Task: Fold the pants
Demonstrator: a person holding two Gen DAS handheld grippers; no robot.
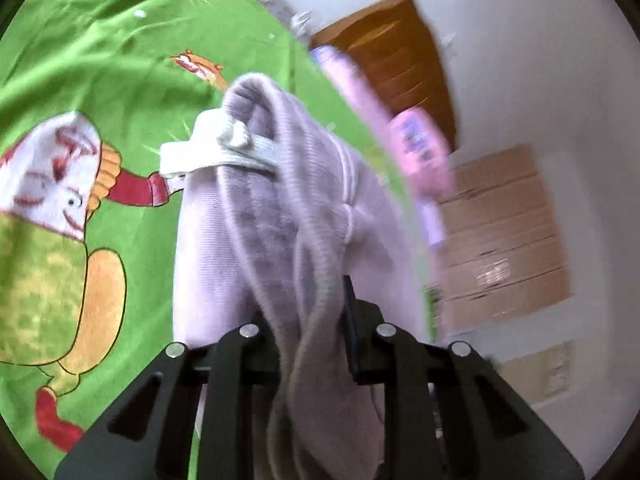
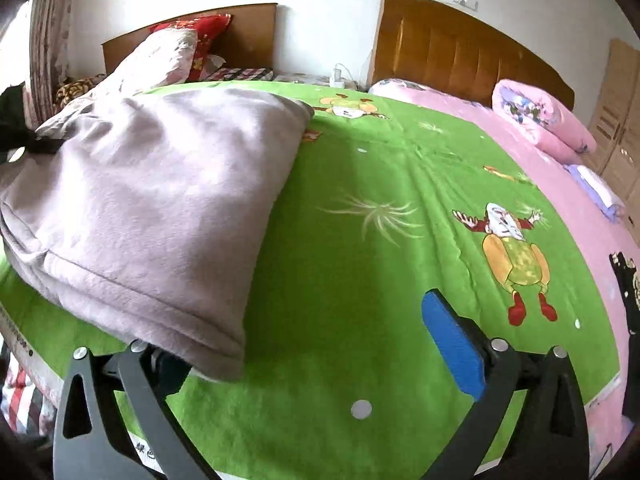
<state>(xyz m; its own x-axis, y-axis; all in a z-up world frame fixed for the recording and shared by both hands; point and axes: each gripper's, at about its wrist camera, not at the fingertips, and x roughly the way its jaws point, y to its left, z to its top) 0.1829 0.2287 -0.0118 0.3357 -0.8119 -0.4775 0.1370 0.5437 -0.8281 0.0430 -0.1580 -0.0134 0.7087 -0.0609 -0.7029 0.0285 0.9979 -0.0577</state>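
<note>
The pale lilac fleece-lined pants (image 2: 152, 208) lie in a doubled bundle on the green cartoon-print bedsheet (image 2: 360, 264), one end lifted. The left gripper (image 1: 308, 320) has its jaws narrowed on a bunched fold near the white elastic waistband (image 1: 212, 152). Best carry that fold across level and lay it edge to edge. The right gripper (image 2: 320, 344) hangs wide and empty just beside the bundle's near corner.

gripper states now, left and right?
Left gripper: shut on the pants.
Right gripper: open, holding nothing; pants hem lies over its left finger.
</note>
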